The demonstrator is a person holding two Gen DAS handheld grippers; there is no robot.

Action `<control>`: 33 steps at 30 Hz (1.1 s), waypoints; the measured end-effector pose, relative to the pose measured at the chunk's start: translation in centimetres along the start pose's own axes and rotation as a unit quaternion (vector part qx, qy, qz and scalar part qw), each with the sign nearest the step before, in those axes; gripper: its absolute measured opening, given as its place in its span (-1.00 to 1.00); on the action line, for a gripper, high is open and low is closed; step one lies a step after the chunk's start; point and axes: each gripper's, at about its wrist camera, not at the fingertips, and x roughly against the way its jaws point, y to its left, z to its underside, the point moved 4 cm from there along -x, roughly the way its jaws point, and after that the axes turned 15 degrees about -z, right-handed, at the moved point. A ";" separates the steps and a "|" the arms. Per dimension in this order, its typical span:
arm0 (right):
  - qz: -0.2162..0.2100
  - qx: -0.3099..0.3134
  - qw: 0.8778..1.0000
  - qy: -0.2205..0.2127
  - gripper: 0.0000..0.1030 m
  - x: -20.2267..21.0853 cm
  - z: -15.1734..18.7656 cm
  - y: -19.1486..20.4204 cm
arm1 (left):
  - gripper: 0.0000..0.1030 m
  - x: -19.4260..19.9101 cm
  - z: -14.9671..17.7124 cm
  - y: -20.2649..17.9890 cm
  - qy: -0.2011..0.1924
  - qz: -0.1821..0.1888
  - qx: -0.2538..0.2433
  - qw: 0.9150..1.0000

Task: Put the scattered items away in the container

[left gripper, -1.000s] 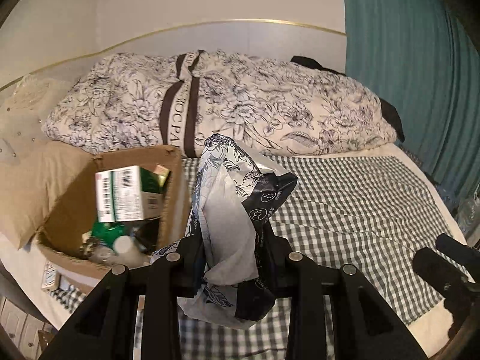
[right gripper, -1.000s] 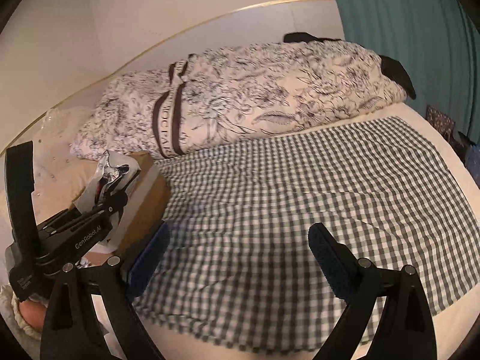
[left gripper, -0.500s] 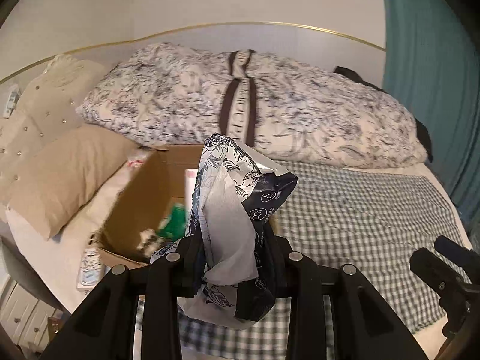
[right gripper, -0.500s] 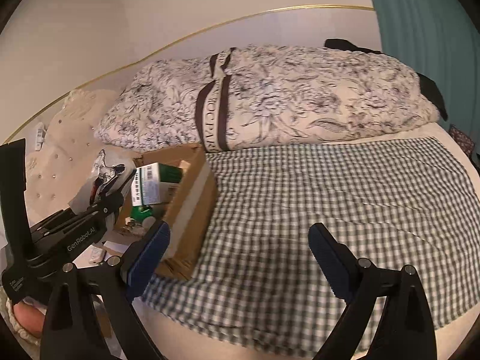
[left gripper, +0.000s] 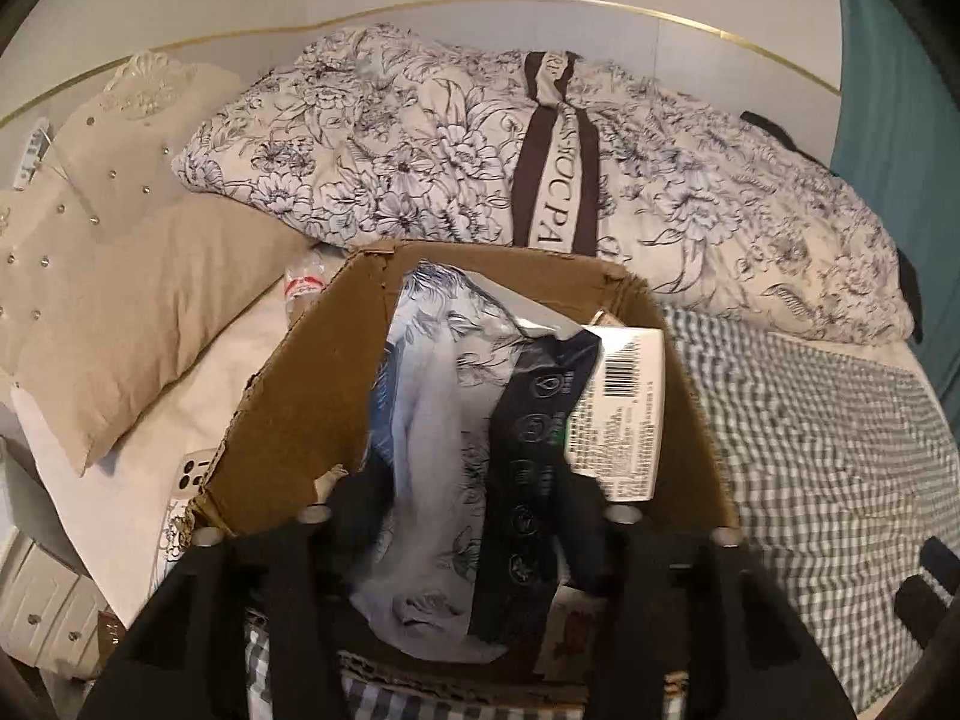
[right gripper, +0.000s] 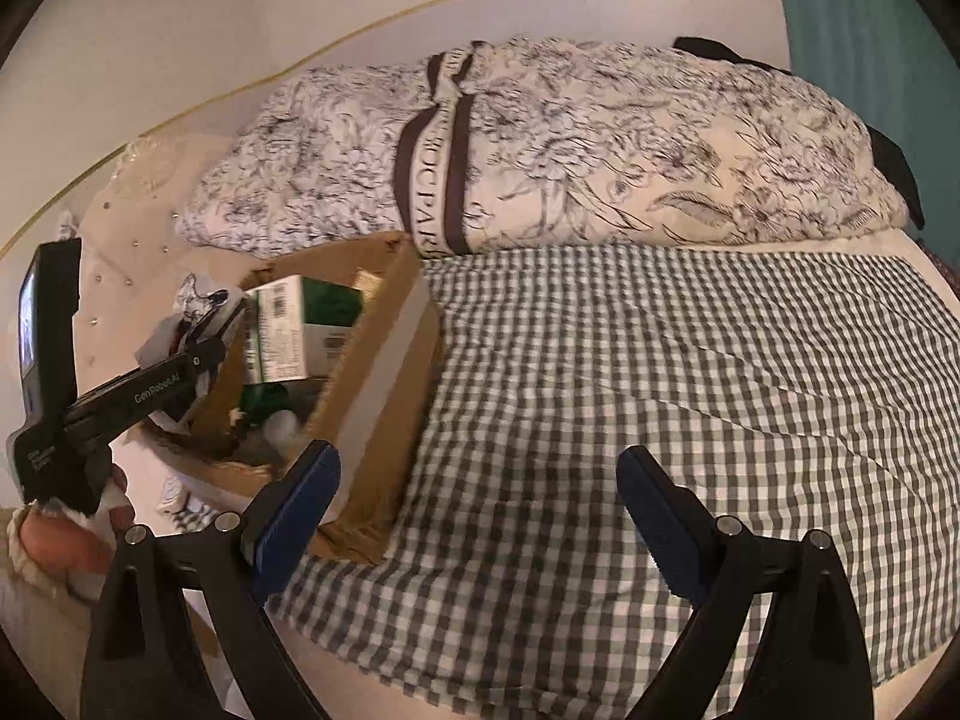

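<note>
A crinkled floral and black packet [left gripper: 444, 420] hangs between the fingers of my left gripper [left gripper: 468, 480], right over the open cardboard box [left gripper: 300, 396]. The jaws are opening and stand wider than the packet, so the pads no longer squeeze it. A white and green carton [left gripper: 624, 408] lies in the box behind it. In the right wrist view the left gripper [right gripper: 204, 336] reaches over the box [right gripper: 378, 372] from the left, with the packet [right gripper: 192, 300] at its tip. My right gripper [right gripper: 474, 480] hovers open over the checked blanket [right gripper: 660, 360] with nothing between its blue pads.
A rolled floral duvet [left gripper: 420, 168] lies behind the box, and a beige pillow [left gripper: 138, 312] to its left. A plastic bottle [left gripper: 303, 282] and a phone [left gripper: 195, 471] rest on the sheet beside the box. A teal curtain [left gripper: 888, 60] hangs at the right.
The left gripper has carried the packet leftward until it is over the box, and its fingers have spread apart. The right gripper has drifted toward the box too.
</note>
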 end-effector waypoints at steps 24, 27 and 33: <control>0.062 -0.028 0.996 -0.052 0.85 8.8 0.4 -3.5 | 1.00 12.1 2.4 -6.7 -0.055 0.053 -0.047 0.996; 0.070 -0.032 0.996 -0.055 0.85 9.8 0.6 -4.1 | 1.00 12.4 2.7 -7.3 -0.055 0.051 -0.053 0.996; 0.079 -0.030 0.995 -0.054 0.85 10.5 0.7 -4.6 | 1.00 12.9 3.2 -8.0 -0.050 0.059 -0.060 0.995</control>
